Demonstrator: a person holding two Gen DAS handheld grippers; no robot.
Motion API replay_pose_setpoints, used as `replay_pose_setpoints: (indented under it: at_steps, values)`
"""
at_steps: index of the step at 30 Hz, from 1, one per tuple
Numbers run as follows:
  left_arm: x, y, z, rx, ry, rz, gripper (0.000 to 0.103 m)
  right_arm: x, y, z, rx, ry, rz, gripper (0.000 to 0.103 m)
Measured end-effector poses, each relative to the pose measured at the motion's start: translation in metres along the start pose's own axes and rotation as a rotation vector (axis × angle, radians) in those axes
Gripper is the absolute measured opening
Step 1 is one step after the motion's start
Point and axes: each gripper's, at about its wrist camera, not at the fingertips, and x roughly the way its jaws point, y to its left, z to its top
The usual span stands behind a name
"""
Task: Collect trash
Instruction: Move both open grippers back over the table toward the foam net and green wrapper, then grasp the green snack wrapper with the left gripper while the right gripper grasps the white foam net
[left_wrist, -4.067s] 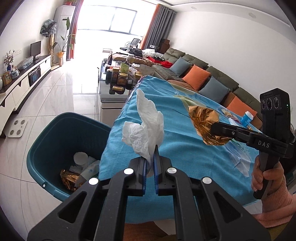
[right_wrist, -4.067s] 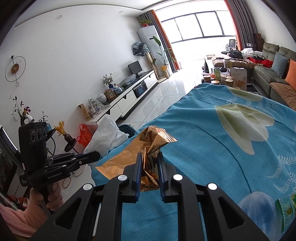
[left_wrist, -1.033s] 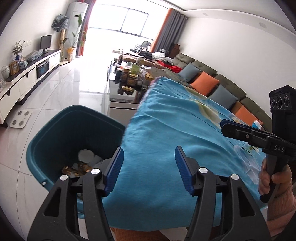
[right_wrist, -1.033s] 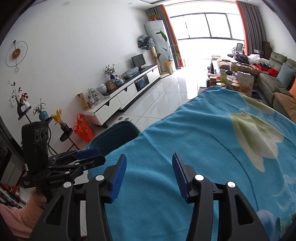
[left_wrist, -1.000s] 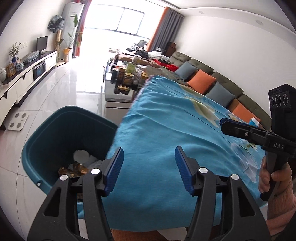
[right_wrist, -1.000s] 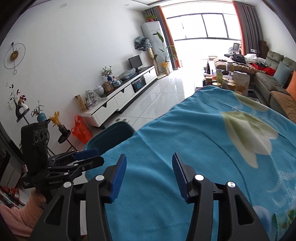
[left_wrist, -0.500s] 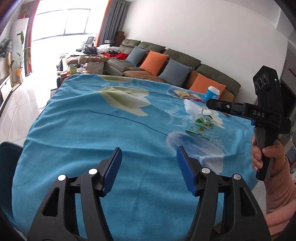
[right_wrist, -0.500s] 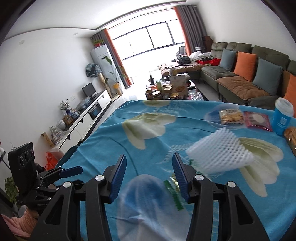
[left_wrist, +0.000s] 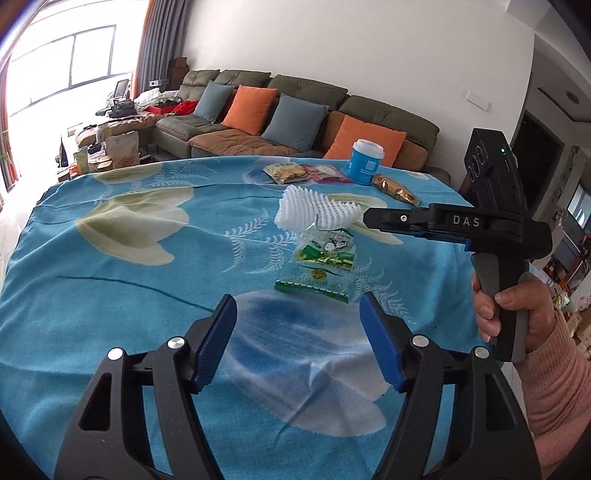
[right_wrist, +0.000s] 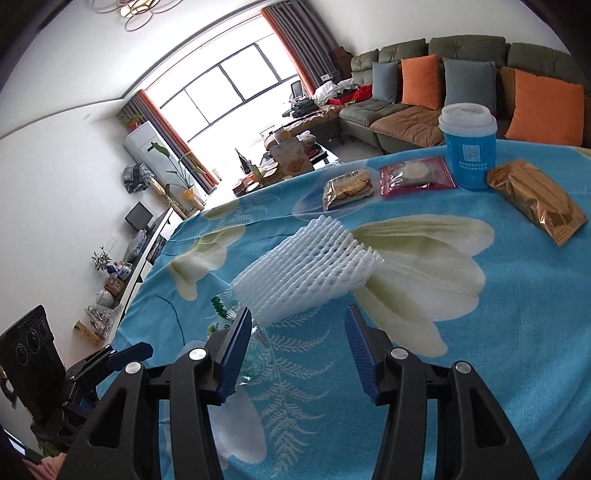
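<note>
A white foam fruit net (right_wrist: 306, 269) lies on the blue cloth just beyond my right gripper (right_wrist: 297, 334), which is open and empty. The net also shows in the left wrist view (left_wrist: 314, 212). A clear green-printed wrapper (left_wrist: 323, 260) lies flat in front of my left gripper (left_wrist: 297, 334), which is open and empty above the cloth. In the right wrist view the wrapper (right_wrist: 221, 310) peeks out beside the left finger. The right gripper (left_wrist: 373, 219) shows from the side, over the net's right end.
At the table's far side stand a blue cup with a white lid (right_wrist: 467, 147), a biscuit pack (right_wrist: 347, 188), a pink snack pack (right_wrist: 415, 177) and a gold wrapper (right_wrist: 535, 201). A sofa with orange and grey cushions (left_wrist: 295, 122) runs behind the table.
Both grippers let go of the tissue and the gold wrapper at the bin side, opened, and swung right across the table to the foam net and the clear wrapper.
</note>
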Motion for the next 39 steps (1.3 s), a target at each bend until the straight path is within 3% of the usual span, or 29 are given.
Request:
replay_pose_setpoints:
  at_steps: [4,6,12,19,22,24,29,33,39]
  values:
    - [0.013,-0.011,0.008,0.033,0.013,-0.003,0.071,0.01,-0.008,0.003,0.038,0.018,0.026,0.051]
    - [0.019,-0.015,0.012,0.045,0.019,0.0,0.072,0.015,-0.011,0.006,0.062,0.025,0.04,0.056]
    - [0.041,-0.018,0.022,0.062,0.056,0.002,0.072,0.032,-0.018,0.012,0.124,0.058,0.074,0.056]
    - [0.059,-0.005,0.027,-0.013,0.11,-0.03,0.066,0.042,-0.018,0.019,0.147,0.056,0.081,0.056]
    - [0.064,0.001,0.028,-0.036,0.124,-0.058,0.055,0.045,-0.018,0.019,0.143,0.065,0.08,0.044]
    - [0.066,0.003,0.028,-0.039,0.131,-0.078,0.043,0.046,-0.02,0.017,0.146,0.072,0.088,0.028]
    - [0.064,0.002,0.026,-0.033,0.123,-0.102,0.023,0.042,-0.019,0.017,0.132,0.054,0.103,0.012]
    - [0.061,0.001,0.025,-0.03,0.113,-0.107,0.014,0.036,-0.012,0.017,0.099,0.033,0.104,0.011]
    - [0.049,0.003,0.022,-0.038,0.088,-0.101,0.018,0.029,-0.004,0.013,0.068,0.03,0.131,0.01]
